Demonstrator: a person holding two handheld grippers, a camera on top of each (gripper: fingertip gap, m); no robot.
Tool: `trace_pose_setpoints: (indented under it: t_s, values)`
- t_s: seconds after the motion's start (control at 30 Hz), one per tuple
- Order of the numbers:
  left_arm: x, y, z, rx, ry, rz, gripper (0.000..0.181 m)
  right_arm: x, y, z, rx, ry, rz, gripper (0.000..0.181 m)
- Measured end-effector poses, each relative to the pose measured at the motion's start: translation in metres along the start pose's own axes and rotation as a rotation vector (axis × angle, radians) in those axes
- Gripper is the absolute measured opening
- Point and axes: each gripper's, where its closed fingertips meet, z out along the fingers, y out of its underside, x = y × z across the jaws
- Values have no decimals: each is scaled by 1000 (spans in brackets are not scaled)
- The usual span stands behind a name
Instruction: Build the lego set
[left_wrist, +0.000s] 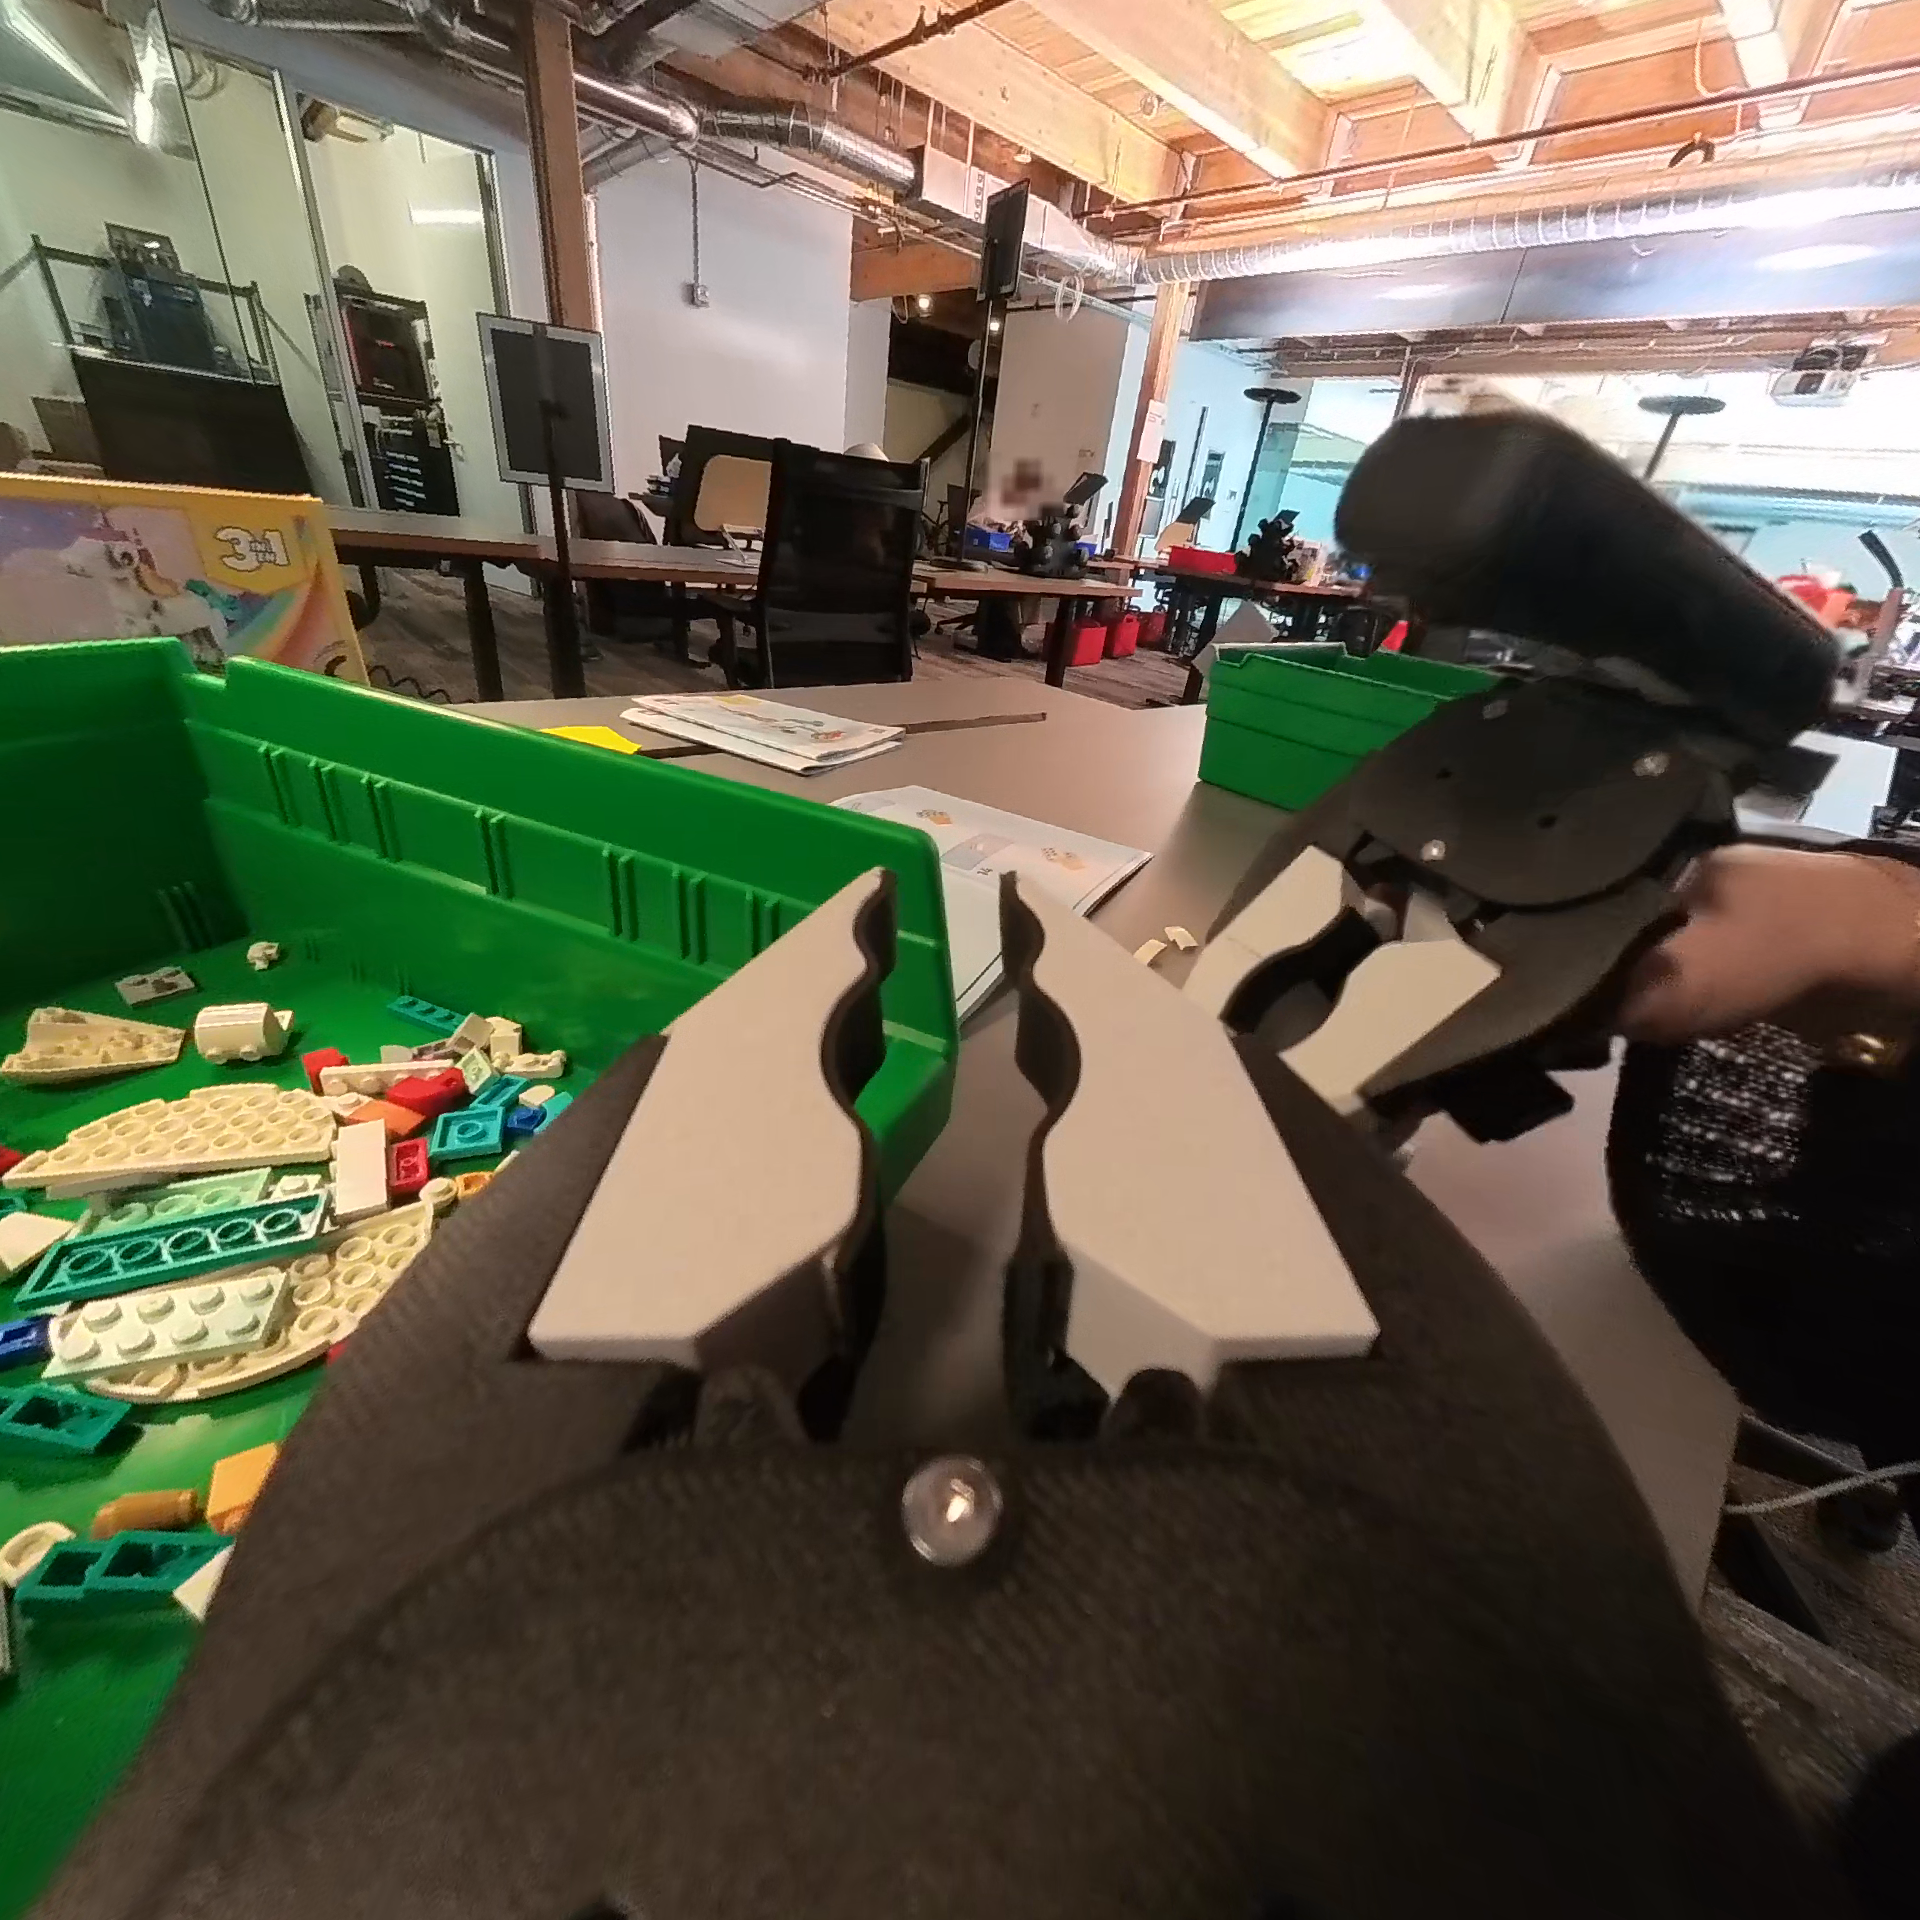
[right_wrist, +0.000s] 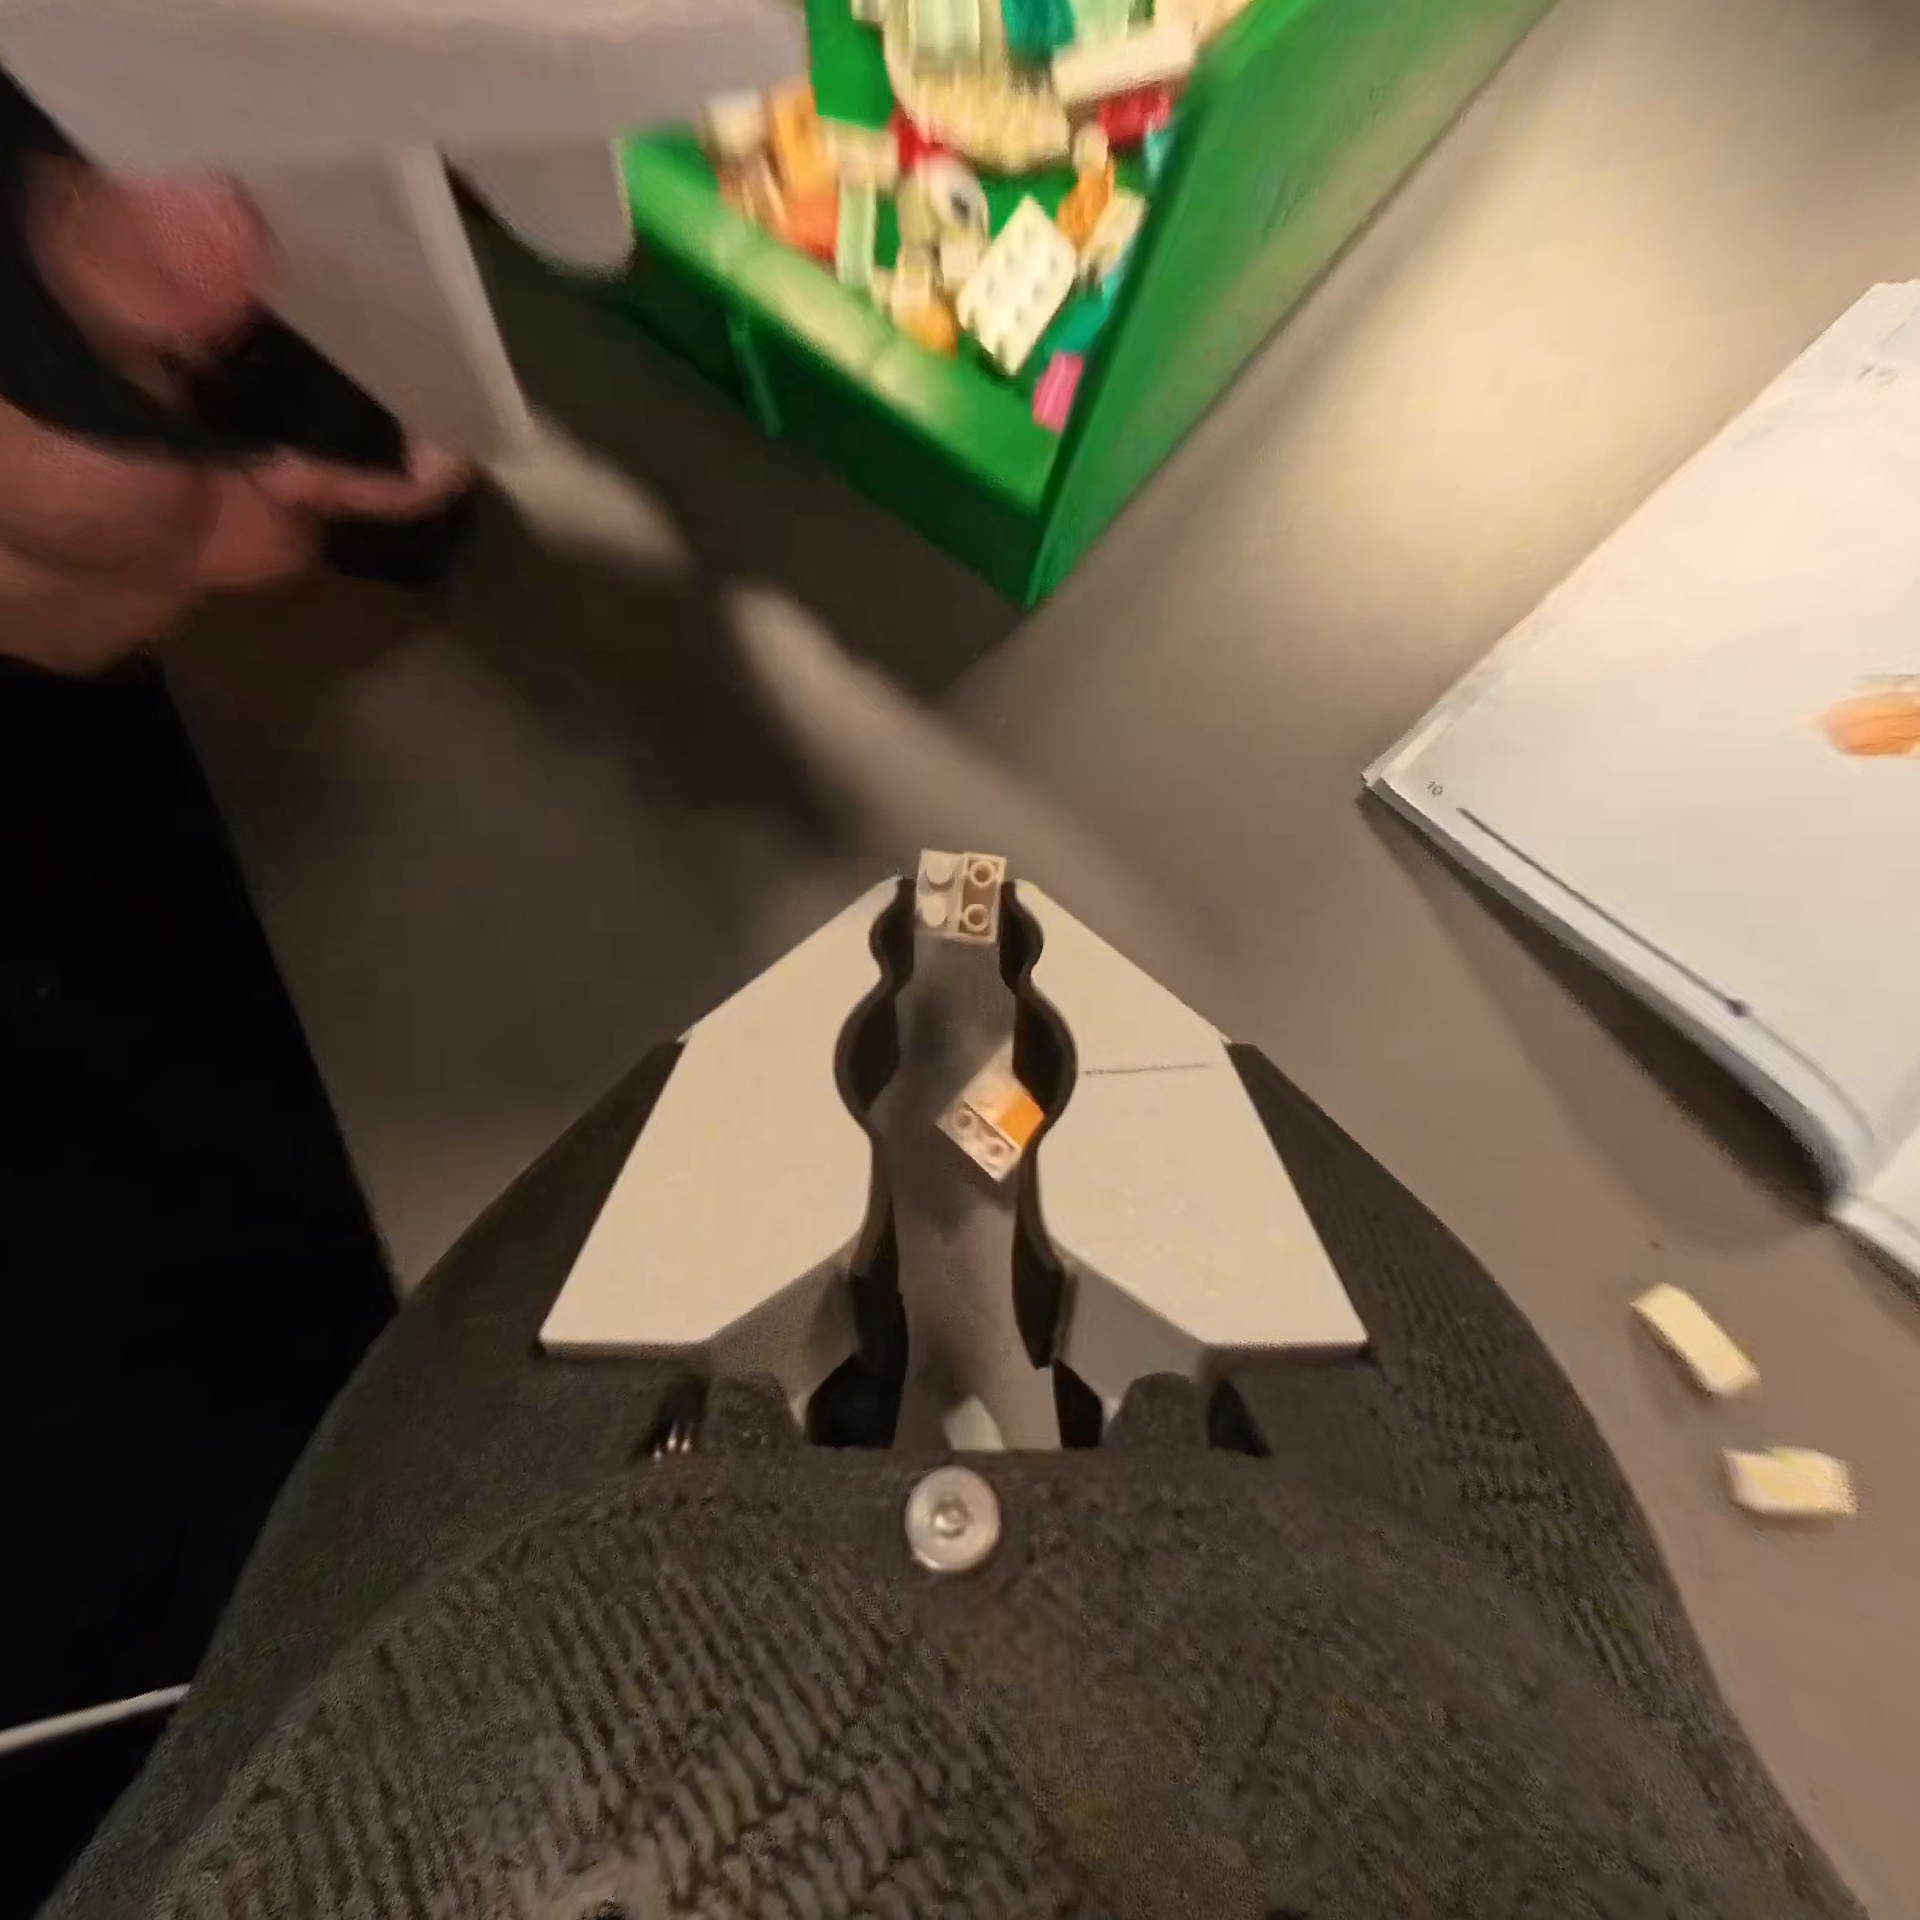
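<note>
A small grey brick assembly (right_wrist: 963, 896) is pinched at the tips of the right gripper (right_wrist: 961, 902) over the grey table (right_wrist: 582, 831). The left gripper (left_wrist: 943, 914) is held slightly parted, empty — beyond, loose bricks (left_wrist: 208, 1174) are heaped in the green bin (left_wrist: 582, 831).

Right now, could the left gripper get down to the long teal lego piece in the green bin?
Probably yes. The left gripper is open with nothing between its fingers, sitting at the green bin's near wall. The bin has no lid, and the long teal plate lies on top of the pile, uncovered. The right gripper is off to the side.
</note>
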Motion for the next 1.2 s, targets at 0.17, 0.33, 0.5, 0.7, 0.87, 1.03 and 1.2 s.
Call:
trace_pose_setpoints:
  t_s: [0.17, 0.33, 0.5, 0.7, 0.87, 1.03, 1.2]
  values:
    - [0, 0, 0, 1, 0, -3, 19, -19, -58, -50, 453, -569, 539, 14]
    - [0, 1, 1, -8, 0, -2, 18, -4, -78, -96, 697, -953, 872, 14]
    - [-1, 2, 2, -12, -2, -6, 18, -3, -77, -106, 739, -1034, 919, 14]
    - [-1, 3, 3, -21, -2, -10, 18, 6, -64, -101, 697, -836, 786, 14]
    - [1, 4, 3, -26, 9, -1, 19, 21, -29, -74, 465, -406, 413, 14]
    - [31, 10, 6, -68, 171, 29, 22, 5, -10, -64, 288, -261, -57, 14]
    - [70, 29, 10, -203, 393, 17, 25, -6, 6, -55, 151, -160, -579, 14]
